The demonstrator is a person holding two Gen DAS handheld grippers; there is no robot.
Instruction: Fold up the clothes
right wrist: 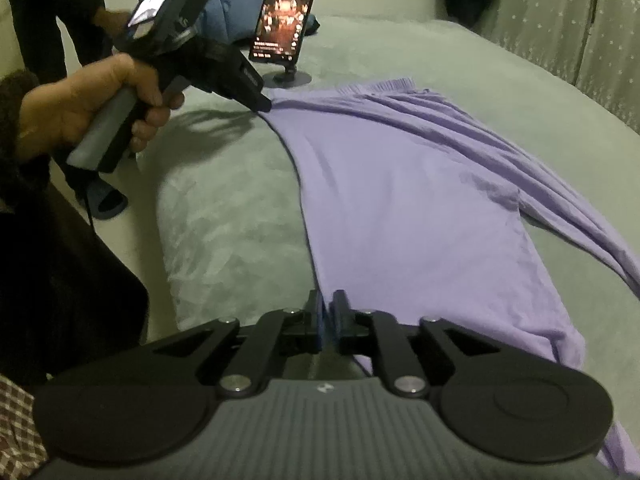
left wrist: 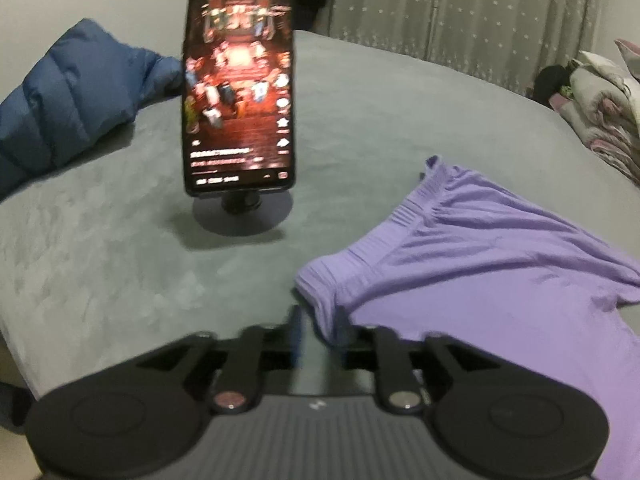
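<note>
A grey bed (right wrist: 224, 200) fills both views. Across it, from the lower right of the right wrist frame up to its centre top, lies a purple garment (right wrist: 400, 184), mostly flat, with long folds running along its right side. In the left wrist frame its ribbed band (left wrist: 404, 216) sits right of centre.

At the upper left of the left wrist frame a blue puffer jacket (left wrist: 68, 104) lies bunched on the bed. A patterned quilt (left wrist: 604, 112) is piled at the right edge.

A phone (left wrist: 239, 84) with a lit screen stands upright on a round stand (left wrist: 242, 216) in the upper middle, just beyond the garment's band.

The left gripper (right wrist: 264, 106), held by the left hand (right wrist: 84, 108), meets the garment's far left corner; in its own blurred view the fingers (left wrist: 298, 332) seem drawn narrow on a fold of the cloth. The right gripper (right wrist: 328, 316) sits at bottom centre, its blue-padded fingers (right wrist: 318, 312) closed tight on the garment's near left edge.
</note>
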